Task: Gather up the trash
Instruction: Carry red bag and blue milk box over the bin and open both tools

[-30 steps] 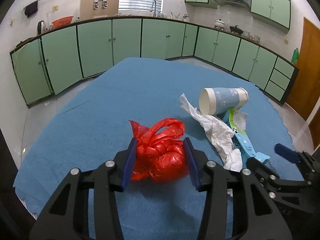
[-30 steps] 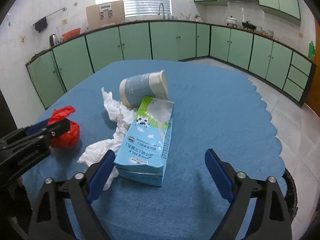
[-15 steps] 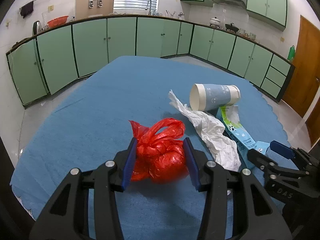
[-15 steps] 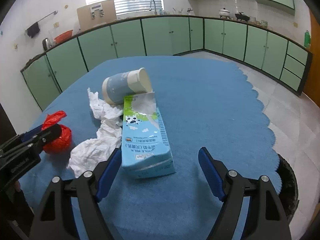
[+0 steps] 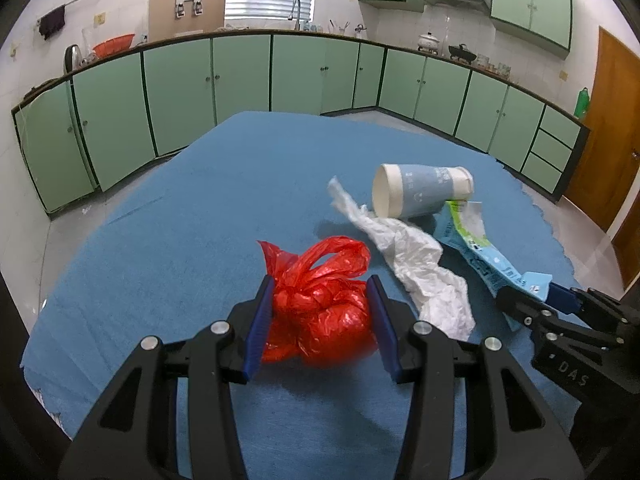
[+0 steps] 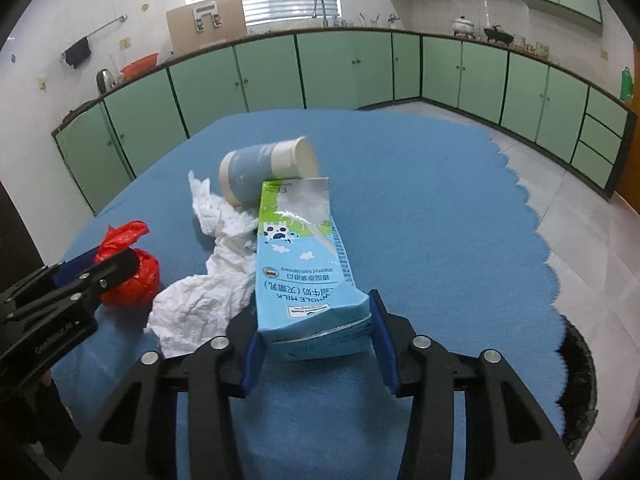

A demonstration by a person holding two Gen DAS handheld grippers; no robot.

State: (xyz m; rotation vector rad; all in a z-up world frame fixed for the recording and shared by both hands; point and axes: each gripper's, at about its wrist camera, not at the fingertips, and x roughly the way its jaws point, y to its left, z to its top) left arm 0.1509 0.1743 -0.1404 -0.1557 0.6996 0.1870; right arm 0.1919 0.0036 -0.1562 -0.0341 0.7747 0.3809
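Note:
My left gripper [image 5: 322,322] is shut on a crumpled red plastic bag [image 5: 320,296] that rests on the blue tablecloth [image 5: 200,220]. My right gripper [image 6: 316,344] is shut on the bottom end of a blue milk carton [image 6: 304,264] lying flat. A crumpled white tissue [image 6: 208,280] lies between the bag and the carton. A blue and white paper cup [image 6: 264,168] lies on its side behind the carton. The cup [image 5: 420,194], tissue [image 5: 416,264], carton [image 5: 480,252] and right gripper [image 5: 560,304] show in the left wrist view. The red bag [image 6: 132,276] and left gripper [image 6: 92,272] show at the right wrist view's left.
Green kitchen cabinets [image 5: 240,80] line the far walls. A black bin rim [image 6: 580,380] sits below the table's right edge. A brown door [image 5: 612,120] stands at the far right.
My right gripper moved forward and closed its jaws onto the milk carton's bottom end. My left gripper stays shut on the red bag.

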